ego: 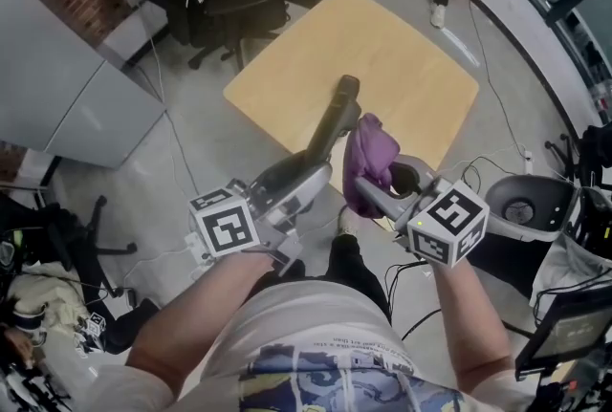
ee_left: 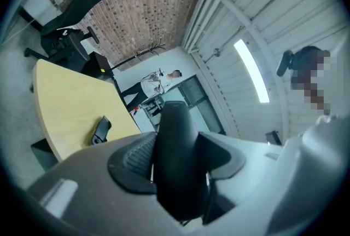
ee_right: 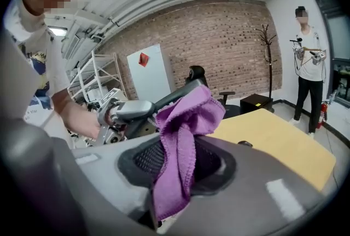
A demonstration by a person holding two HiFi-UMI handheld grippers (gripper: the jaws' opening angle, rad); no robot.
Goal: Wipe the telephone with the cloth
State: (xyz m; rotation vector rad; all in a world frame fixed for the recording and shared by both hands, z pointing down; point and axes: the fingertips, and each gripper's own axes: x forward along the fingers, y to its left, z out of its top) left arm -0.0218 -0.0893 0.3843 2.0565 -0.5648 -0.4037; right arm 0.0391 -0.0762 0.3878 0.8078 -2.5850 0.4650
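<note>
Telephone handset (ego: 330,128) clamped by its lower end in the left gripper (ego: 308,169), jaws set fairly wide to take its dark, thick body, seen rising straight up between the pads in the left gripper view (ee_left: 178,158). Held aloft, slanting up and away over the near edge of the wooden table (ego: 411,66), not resting on anything.

Purple cloth (ego: 371,152) pinched in the right gripper (ego: 363,186), jaws drawn in narrow on a bunched fold, loose ends hanging below and a crumpled head standing above the pads (ee_right: 183,136). Head of the cloth just beside the upper part of the handset; whether touching or a shade apart, not possible to tell.

Further out on the table, only a small dark object (ee_left: 100,130), too small to identify.

Judged step: wiping proper, at or just short of first contact, with both things lifted and brought together.

Next move, as a judgement: press the bunched head of the cloth against the handset's side and draw it along the length, with the left grip kept firm against the push. Then turn the handset to present its other faces. Part inside the left jaws out of reach without a regrip.
</note>
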